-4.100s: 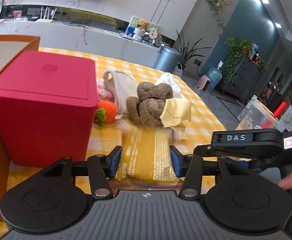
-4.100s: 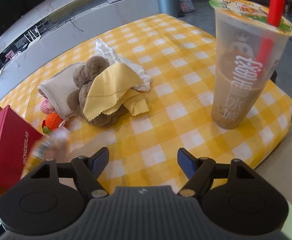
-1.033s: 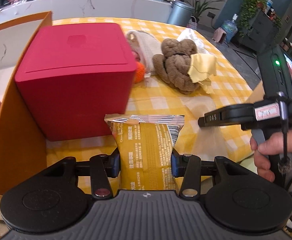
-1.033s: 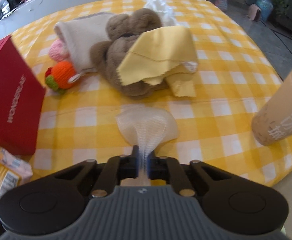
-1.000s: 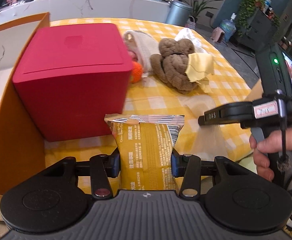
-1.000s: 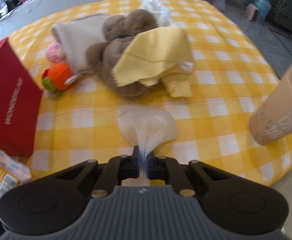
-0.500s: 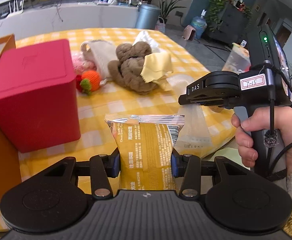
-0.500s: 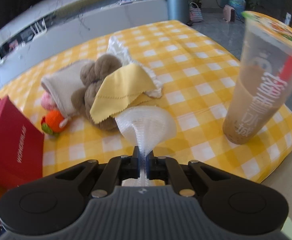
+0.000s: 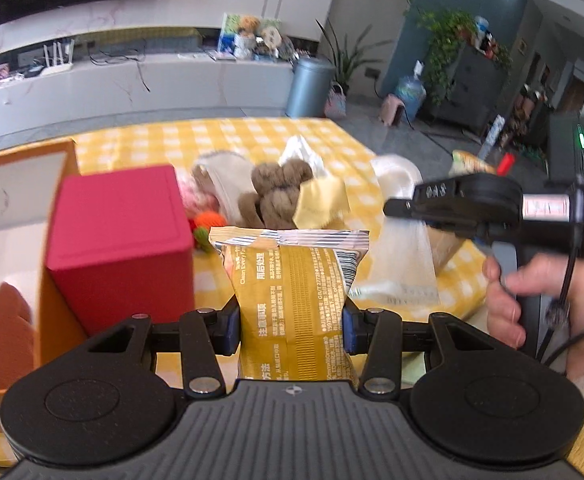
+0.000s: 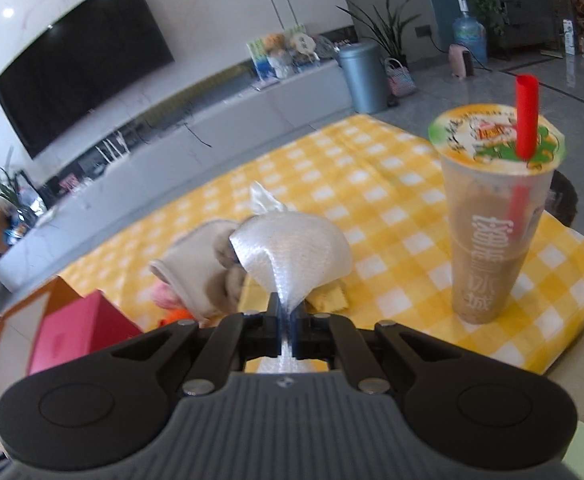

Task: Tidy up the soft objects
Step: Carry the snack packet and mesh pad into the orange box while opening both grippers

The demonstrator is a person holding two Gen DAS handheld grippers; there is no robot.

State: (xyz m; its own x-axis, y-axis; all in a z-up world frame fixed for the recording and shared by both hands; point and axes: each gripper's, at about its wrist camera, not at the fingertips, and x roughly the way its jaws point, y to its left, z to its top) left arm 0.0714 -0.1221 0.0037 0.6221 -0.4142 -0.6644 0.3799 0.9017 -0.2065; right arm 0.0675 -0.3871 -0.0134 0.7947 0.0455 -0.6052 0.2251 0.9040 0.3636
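Note:
My left gripper is shut on a yellow snack packet and holds it above the table's near edge. My right gripper is shut on a clear plastic bag, lifted off the table; the bag also hangs from that gripper in the left wrist view. A pile of soft things lies mid-table: a brown plush, a yellow cloth, a beige pouch, a pink soft toy and an orange knitted toy.
A red box stands at the left beside an orange open box. A tall milk-tea cup with a red straw stands at the right on the yellow checked tablecloth. White tissue lies behind the plush.
Both grippers have risen and tilted up. The right gripper took the plastic bag off the table and lifted it; the left took up the snack packet and still holds it.

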